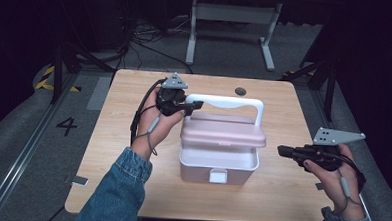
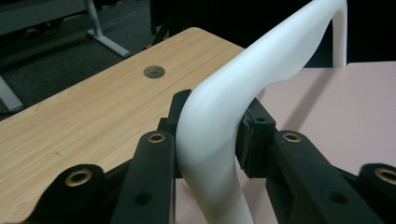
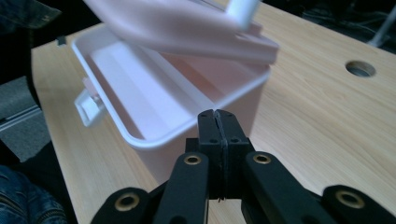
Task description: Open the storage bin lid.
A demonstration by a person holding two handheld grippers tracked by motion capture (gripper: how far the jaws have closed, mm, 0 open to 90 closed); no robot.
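A pink box (image 1: pixel 218 166) with a white rim sits mid-table, its white latch (image 1: pixel 218 176) facing the front edge. Its pink lid (image 1: pixel 223 132) is lifted partway, and I can see the pale inside of the box (image 3: pixel 154 88) under the lid (image 3: pixel 187 28). My left gripper (image 1: pixel 194 106) is shut on the left corner of the white handle (image 1: pixel 224 101); the handle (image 2: pixel 219 121) runs between the jaws. My right gripper (image 1: pixel 285 151) hovers just right of the box with its jaws pressed together (image 3: pixel 218 116), holding nothing.
The wooden table (image 1: pixel 122 137) has a round cable hole (image 1: pixel 240 91) near its far edge. A small grey tag (image 1: pixel 79 181) lies at the front left corner. A white desk frame (image 1: pixel 233 22) and cables lie on the floor beyond.
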